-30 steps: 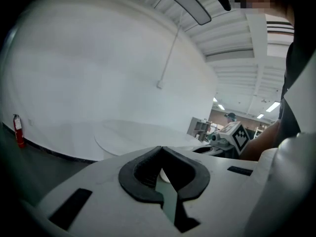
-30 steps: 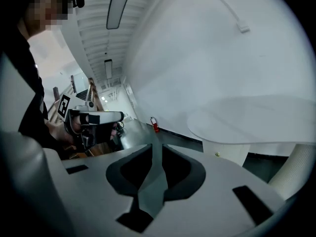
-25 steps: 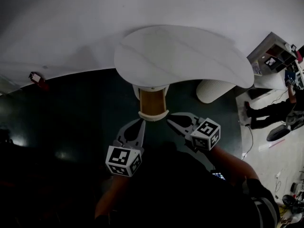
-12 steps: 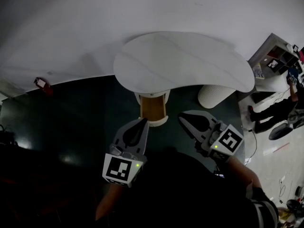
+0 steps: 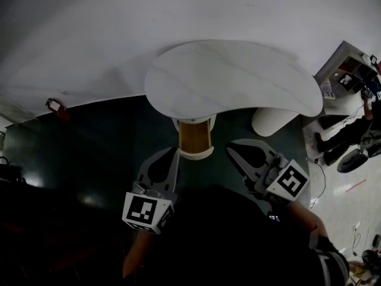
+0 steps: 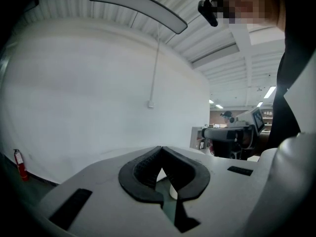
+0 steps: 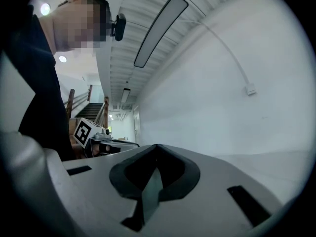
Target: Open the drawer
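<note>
A white curved table top (image 5: 232,79) fills the middle of the head view. Under its near edge the drawer (image 5: 196,154) stands pulled out, its wooden inside showing behind a white rounded front. My left gripper (image 5: 176,151) hangs just left of the drawer front, shut and holding nothing. My right gripper (image 5: 230,148) hangs just right of it, also shut and holding nothing. Neither touches the drawer. In the left gripper view the jaws (image 6: 161,150) meet at their tips, pointing about level at the white wall. The right gripper (image 7: 156,147) shows the same.
A white ribbed cylinder (image 5: 271,119) stands under the table's right end. A red fire extinguisher (image 5: 55,107) sits by the wall at left. The floor (image 5: 95,159) is dark green. A white shelf unit (image 5: 351,70) and a person (image 5: 351,139) are at far right.
Both grippers have risen toward the head camera and look larger; the right one has drifted to the right and rolled. The drawer stays pulled out. Both stay shut.
</note>
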`<state>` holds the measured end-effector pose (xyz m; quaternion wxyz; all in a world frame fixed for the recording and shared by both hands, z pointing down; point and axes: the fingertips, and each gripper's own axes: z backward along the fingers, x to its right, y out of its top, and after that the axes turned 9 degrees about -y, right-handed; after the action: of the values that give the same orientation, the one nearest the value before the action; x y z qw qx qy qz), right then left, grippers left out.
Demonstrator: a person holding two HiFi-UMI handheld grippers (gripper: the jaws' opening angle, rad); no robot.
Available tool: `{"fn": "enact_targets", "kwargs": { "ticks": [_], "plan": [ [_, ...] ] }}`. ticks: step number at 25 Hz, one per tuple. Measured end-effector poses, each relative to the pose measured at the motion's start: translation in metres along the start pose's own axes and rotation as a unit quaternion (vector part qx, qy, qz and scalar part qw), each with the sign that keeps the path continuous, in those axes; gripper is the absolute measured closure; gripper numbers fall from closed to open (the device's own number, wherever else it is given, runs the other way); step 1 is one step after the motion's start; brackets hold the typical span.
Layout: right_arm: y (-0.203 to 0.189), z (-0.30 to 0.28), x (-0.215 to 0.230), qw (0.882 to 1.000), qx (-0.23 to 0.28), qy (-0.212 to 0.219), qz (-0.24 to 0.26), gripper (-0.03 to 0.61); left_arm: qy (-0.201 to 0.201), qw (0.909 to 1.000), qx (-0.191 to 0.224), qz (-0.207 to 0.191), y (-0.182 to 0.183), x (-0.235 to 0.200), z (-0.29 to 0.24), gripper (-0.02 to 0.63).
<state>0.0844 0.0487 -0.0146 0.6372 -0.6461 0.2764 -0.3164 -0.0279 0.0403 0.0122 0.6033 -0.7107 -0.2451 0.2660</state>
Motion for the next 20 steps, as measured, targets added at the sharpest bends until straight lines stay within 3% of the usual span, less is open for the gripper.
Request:
{"fn": "enact_targets", "kwargs": {
  "ticks": [11,16,20],
  "plan": [
    [0.005,-0.015,-0.003,1.000,-0.001,0.025,-0.002,0.563,0.021,0.9996,0.008,-0.017,0.005,-0.012,0.000,0.603],
    [0.001,-0.018,-0.006,0.999,-0.004,0.034,-0.011,0.563,0.028,0.9996,0.009,0.005,0.005,-0.010,0.000,0.603],
    [0.000,-0.018,-0.002,0.999,-0.008,0.033,-0.022,0.563,0.030,0.9995,0.005,0.000,0.006,-0.011,-0.001,0.603]
  ]
}}
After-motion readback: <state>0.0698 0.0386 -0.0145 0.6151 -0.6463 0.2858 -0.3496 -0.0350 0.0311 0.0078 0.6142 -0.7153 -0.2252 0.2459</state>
